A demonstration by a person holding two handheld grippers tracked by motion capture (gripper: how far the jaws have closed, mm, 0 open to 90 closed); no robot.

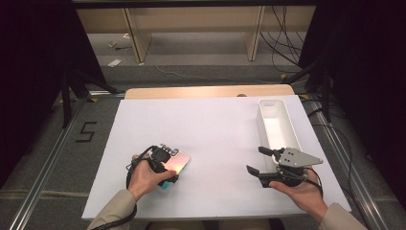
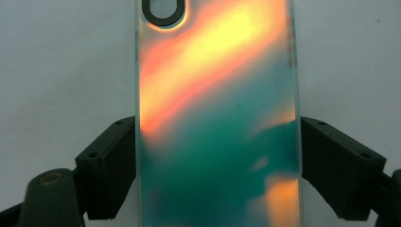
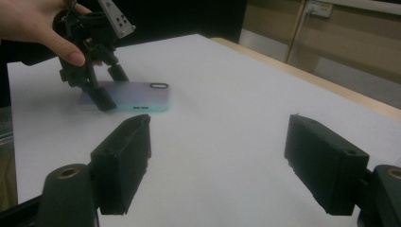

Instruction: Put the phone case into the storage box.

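An iridescent phone case (image 1: 177, 163) (image 2: 217, 118) (image 3: 142, 94) lies flat on the white sheet (image 1: 215, 129) at the front left, its camera cutout at the far end. My left gripper (image 1: 167, 167) (image 2: 217, 137) (image 3: 111, 90) points down over it, and its two black pads press on the case's long edges. My right gripper (image 1: 254, 159) (image 3: 217, 137) hovers at the front right, turned toward the case. Its jaws stand wide open with nothing between them.
A long white tray (image 1: 275, 108) stands at the back right of the sheet, right behind the right gripper. The wooden table edge (image 1: 206, 91) runs along the far side. Bare sheet lies between the two hands.
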